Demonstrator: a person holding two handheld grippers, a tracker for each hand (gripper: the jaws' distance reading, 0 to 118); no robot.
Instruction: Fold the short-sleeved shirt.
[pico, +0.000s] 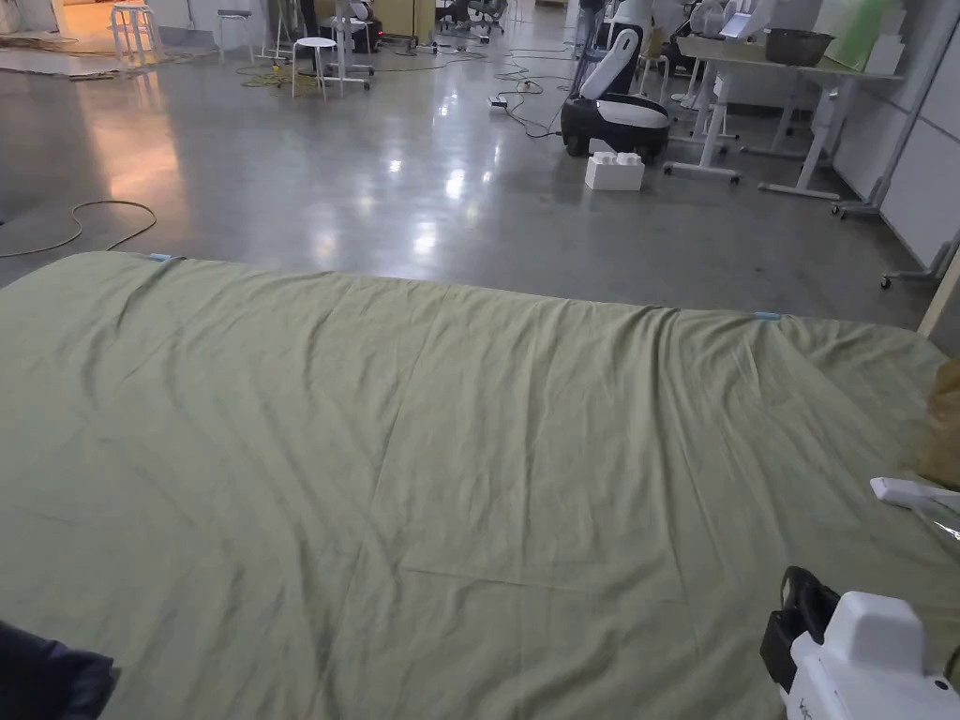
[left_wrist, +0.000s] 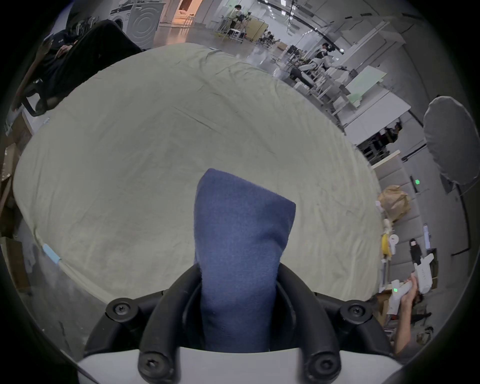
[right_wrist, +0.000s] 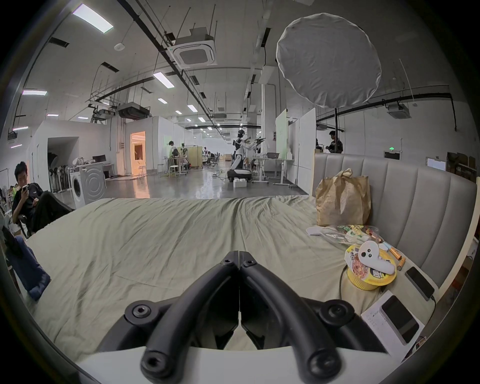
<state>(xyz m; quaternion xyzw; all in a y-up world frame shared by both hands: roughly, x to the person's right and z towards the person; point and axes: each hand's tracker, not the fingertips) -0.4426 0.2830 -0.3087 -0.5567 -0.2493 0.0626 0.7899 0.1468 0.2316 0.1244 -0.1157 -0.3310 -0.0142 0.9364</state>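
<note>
A dark blue shirt is bunched into a thick wad that sticks up between the jaws of my left gripper, which is shut on it over the near edge of the green bed sheet. The same blue cloth hangs at the far left of the right gripper view, and a dark bit of cloth shows at the bottom left of the head view. My right gripper is shut with nothing in it, low over the sheet near the right side.
Along the padded headboard lie a brown paper bag, snack packets, a yellow noodle cup with a white controller on it, a phone and a white box. A person sits in a chair off the bed's left corner.
</note>
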